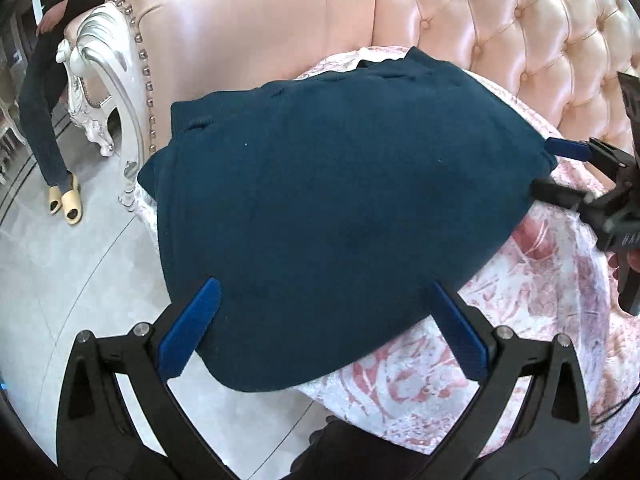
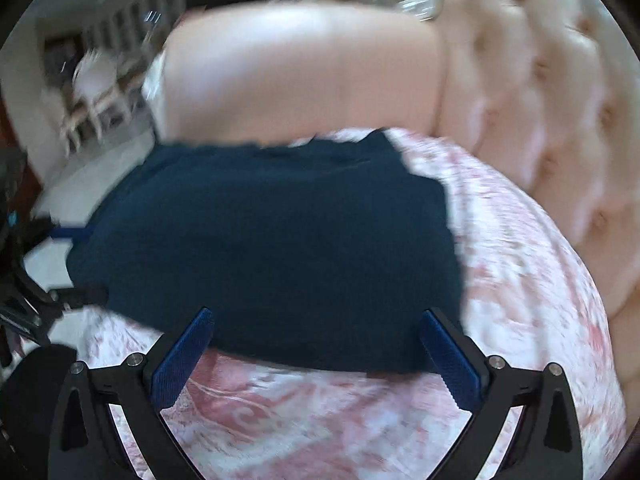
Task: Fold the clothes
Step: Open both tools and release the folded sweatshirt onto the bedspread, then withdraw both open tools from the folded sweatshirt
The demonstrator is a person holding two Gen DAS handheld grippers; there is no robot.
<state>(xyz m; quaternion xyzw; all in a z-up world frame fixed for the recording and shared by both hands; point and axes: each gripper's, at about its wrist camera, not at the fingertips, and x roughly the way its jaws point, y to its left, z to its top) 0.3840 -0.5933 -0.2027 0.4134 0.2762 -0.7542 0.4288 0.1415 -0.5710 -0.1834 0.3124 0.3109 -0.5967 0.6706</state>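
Note:
A dark blue sweater (image 1: 340, 200) lies folded in a broad flat shape on a pink floral cover (image 1: 540, 280) over the sofa seat. My left gripper (image 1: 324, 294) stands open at the sweater's near edge, its blue pads wide apart over the cloth and nothing pinched. My right gripper (image 1: 560, 170) reaches in from the right, open at the sweater's right edge. The right wrist view is blurred. There the sweater (image 2: 272, 248) lies ahead of the open right gripper (image 2: 316, 322), and the left gripper (image 2: 74, 262) shows at the sweater's left side.
The tufted pink sofa back (image 1: 540, 40) rises behind the seat and a carved white armrest (image 1: 100, 80) stands at the left. A person's legs in yellow slippers (image 1: 64, 200) stand on the pale tiled floor (image 1: 60, 280) beyond the seat's left edge.

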